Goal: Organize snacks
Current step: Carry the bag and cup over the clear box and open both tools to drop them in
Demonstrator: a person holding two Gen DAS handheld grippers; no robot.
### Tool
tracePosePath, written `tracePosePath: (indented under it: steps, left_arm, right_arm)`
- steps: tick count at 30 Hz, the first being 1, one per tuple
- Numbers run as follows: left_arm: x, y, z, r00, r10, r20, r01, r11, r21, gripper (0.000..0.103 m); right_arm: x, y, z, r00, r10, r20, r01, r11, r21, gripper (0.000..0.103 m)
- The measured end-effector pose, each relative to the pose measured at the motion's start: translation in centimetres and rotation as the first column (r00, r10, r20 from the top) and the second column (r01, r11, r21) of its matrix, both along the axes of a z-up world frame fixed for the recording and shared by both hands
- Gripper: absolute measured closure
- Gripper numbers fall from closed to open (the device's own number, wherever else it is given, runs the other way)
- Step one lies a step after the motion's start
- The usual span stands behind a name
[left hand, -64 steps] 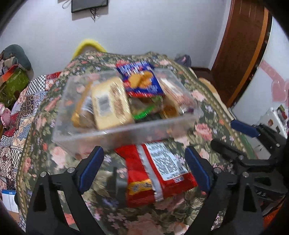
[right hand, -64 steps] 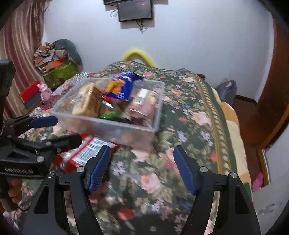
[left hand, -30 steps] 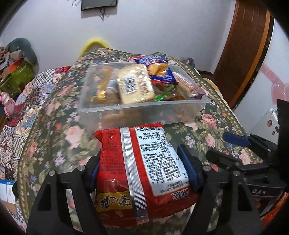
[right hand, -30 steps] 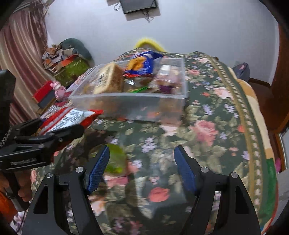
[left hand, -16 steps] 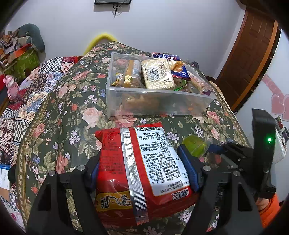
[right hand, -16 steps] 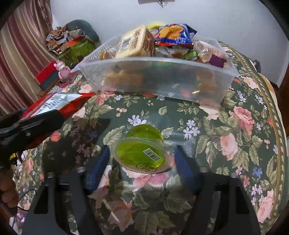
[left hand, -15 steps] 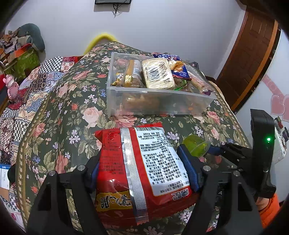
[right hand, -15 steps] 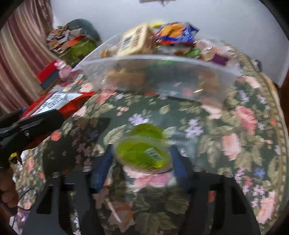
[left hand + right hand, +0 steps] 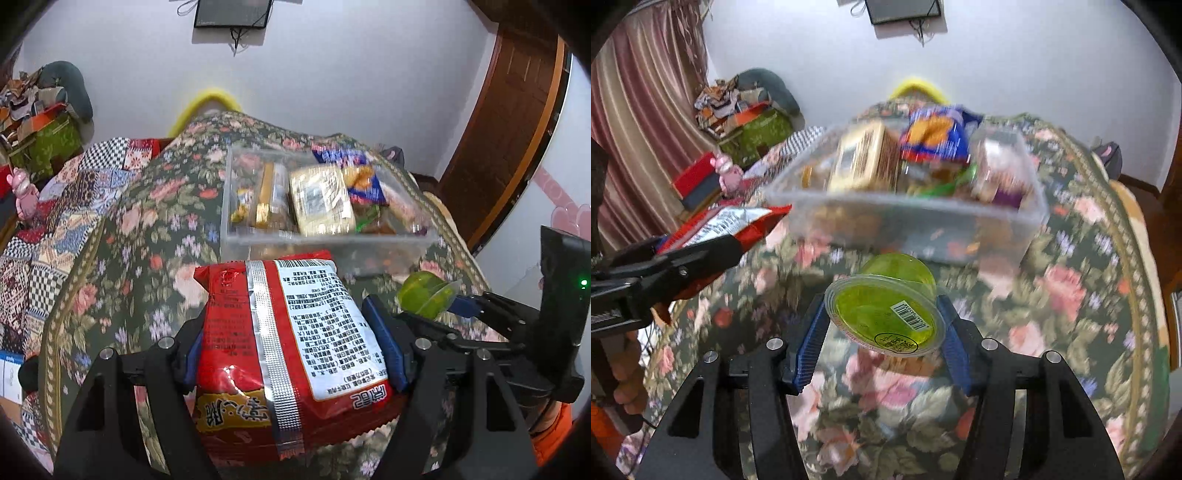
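the left tongs [image 9: 291, 354] pinch a red snack packet [image 9: 284, 354] across its width, one blue pad pressed on each long edge, the printed white back panel facing up. the packet hangs clear of the floral tablecloth [image 9: 147, 236] covering the bench, and its far end points toward twelve o'clock at the clear plastic bin [image 9: 332, 243].

the right tongs [image 9: 882, 339] pinch a green jelly cup [image 9: 886, 314], with the blue pads against its sides at about nine and three o'clock. the cup is tipped so that its sealed lid with the barcode faces the camera and its base points at twelve o'clock toward the bin. it is held above the cloth, just short of the bin's near wall. in the left wrist view the same cup shows at about three o'clock of the packet, held between the right tongs' tips.

the bin sits on the cloth at twelve o'clock from both tongs, near them. it is packed with snacks: a beige wrapped cake [image 9: 321, 199], a blue biscuit bag [image 9: 938, 136] behind it, gold-wrapped bars [image 9: 267, 199] at the left end. the picture is blurred around the bin, so the smaller wrappers cannot be told apart.
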State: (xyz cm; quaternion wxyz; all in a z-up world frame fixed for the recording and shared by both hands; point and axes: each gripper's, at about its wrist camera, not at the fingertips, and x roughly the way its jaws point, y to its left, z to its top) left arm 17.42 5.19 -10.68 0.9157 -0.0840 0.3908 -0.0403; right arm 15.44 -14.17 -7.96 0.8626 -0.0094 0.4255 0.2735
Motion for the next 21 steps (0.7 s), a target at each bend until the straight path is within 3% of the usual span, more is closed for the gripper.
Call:
tracePosePath:
  steps: [5,10,21]
  left_arm:
    - [1.9,0.5,1.7,0.999,0.008,0.043,-0.007,1.0,-0.022,0.028]
    - [4.1,0.5,2.8,0.996,0.015,0.083,-0.015,1.0,0.002,0.028]
    - [10.1,2.2,0.8,0.996,0.062,0.059,-0.063,0.998,0.018,0.028]
  right_arm:
    - [1.7,-0.5,1.6,0.998,-0.026,0.053,0.025,1.0,0.018,0.049]
    - [3.5,0.3,2.7,0.995,-0.036,0.093,0.034,0.999,0.021,0.049]
    - [7.7,2.2,2.2,0.994,-0.037,0.106,0.037,0.999,0.001,0.049]
